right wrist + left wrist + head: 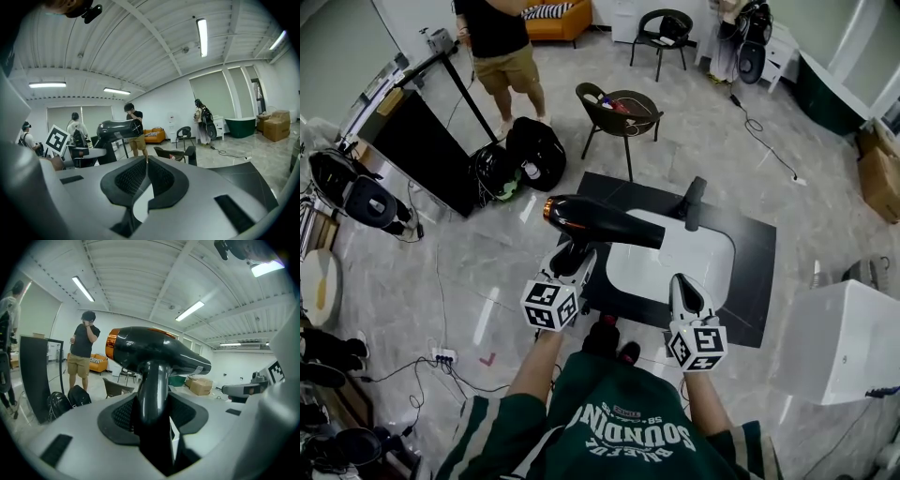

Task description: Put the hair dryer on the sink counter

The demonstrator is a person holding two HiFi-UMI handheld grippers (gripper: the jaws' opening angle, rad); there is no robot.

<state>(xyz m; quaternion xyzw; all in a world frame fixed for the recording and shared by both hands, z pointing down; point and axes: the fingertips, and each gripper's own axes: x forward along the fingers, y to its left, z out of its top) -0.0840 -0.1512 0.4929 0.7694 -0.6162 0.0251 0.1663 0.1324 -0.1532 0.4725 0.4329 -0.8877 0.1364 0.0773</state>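
A black hair dryer with a copper ring at its back end hangs in the air over the left side of the sink counter. My left gripper is shut on its handle, nozzle pointing right toward the white basin. In the left gripper view the handle stands upright between the pads, filling the gap of the left gripper. My right gripper hovers over the basin's front edge, shut and empty; the right gripper shows its pads meeting. The hair dryer shows at that view's left.
A black faucet rises at the basin's back. Behind the counter stand a dark chair, black bags and a black panel. A person stands further back. A white box sits at the right.
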